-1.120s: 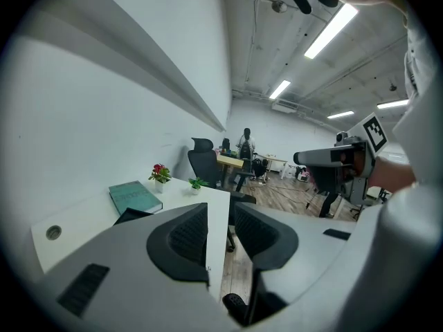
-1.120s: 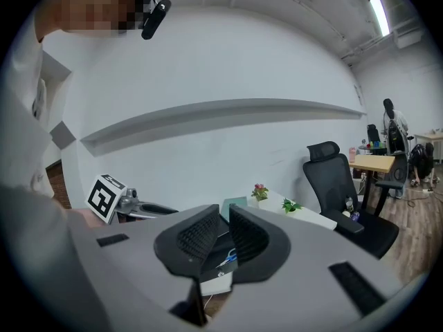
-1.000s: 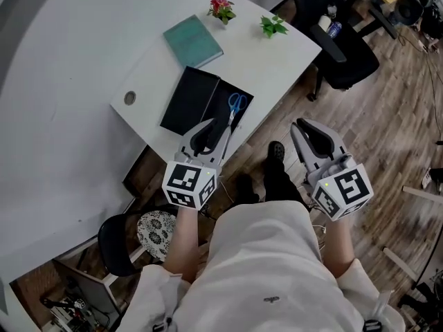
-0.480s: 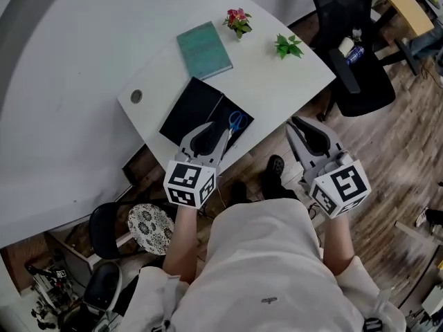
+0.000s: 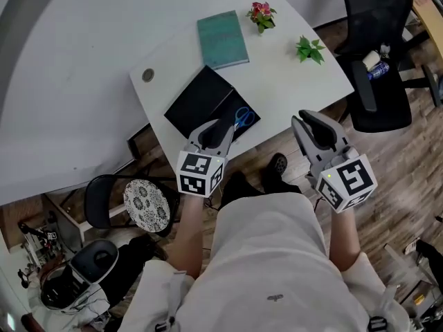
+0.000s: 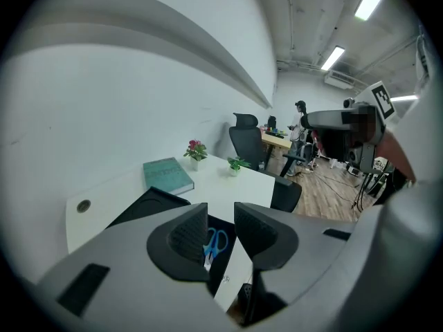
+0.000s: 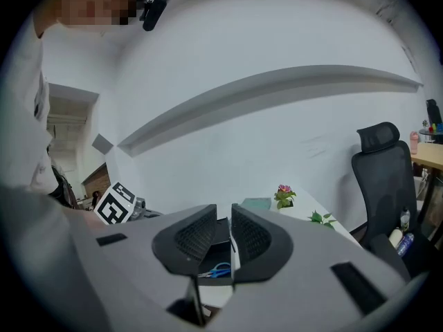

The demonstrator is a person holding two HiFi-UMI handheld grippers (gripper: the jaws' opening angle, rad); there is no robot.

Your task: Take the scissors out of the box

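Observation:
Blue-handled scissors lie in an open black box at the near edge of the white table; the box's black lid lies beside it on the left. My left gripper hovers over the table edge just short of the box, jaws close together with nothing between them. Through their narrow slit in the left gripper view I see the scissors. My right gripper hangs off the table's front right side, also shut and empty. The right gripper view shows the scissors low down.
A teal book, a small pot of pink flowers and a small green plant sit farther back on the table. A black office chair stands to the right, and a stool with a patterned seat to the left.
The table and box have drifted right and slightly up in the head view. Both grippers keep the same pose in front of the body, the left one staying just short of the box.

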